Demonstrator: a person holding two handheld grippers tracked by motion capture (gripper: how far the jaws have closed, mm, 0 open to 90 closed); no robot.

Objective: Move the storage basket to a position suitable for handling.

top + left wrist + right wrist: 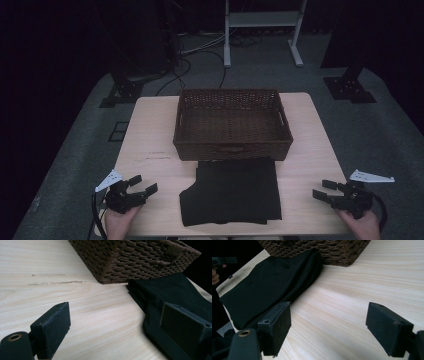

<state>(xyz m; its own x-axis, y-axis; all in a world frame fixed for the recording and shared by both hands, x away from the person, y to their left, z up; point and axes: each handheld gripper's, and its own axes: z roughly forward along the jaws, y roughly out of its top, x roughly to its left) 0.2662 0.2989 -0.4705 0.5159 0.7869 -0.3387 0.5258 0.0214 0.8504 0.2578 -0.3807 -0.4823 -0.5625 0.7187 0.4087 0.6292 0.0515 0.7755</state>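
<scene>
resting state: both grippers sit low at the near edge of the table (150,125), one on each side of the cloth (232,192).
left gripper (142,190): jaws spread wide, holding nothing; in the left gripper view its jaws frame bare wood, the far jaw over the cloth's left edge.
right gripper (325,192): jaws spread wide, holding nothing; it sits apart from the cloth's right edge, over bare wood.
cloth: black, folded into a flat rough rectangle, lying between the grippers at the near middle of the table; its far edge touches or tucks just under the basket's front wall.
basket (232,145): dark woven wicker, open top, appears empty, set behind the cloth.
handling, judged: cloth looks soft, light and limp; it will likely sag and unfold if lifted at one point. not fragile, little slip against rubber pads.
grip points, judged: near left and near right corners, one per gripper, pinching through all layers at the fold edge.
risk, judged: a shallow pinch may catch only the top layer.
</scene>
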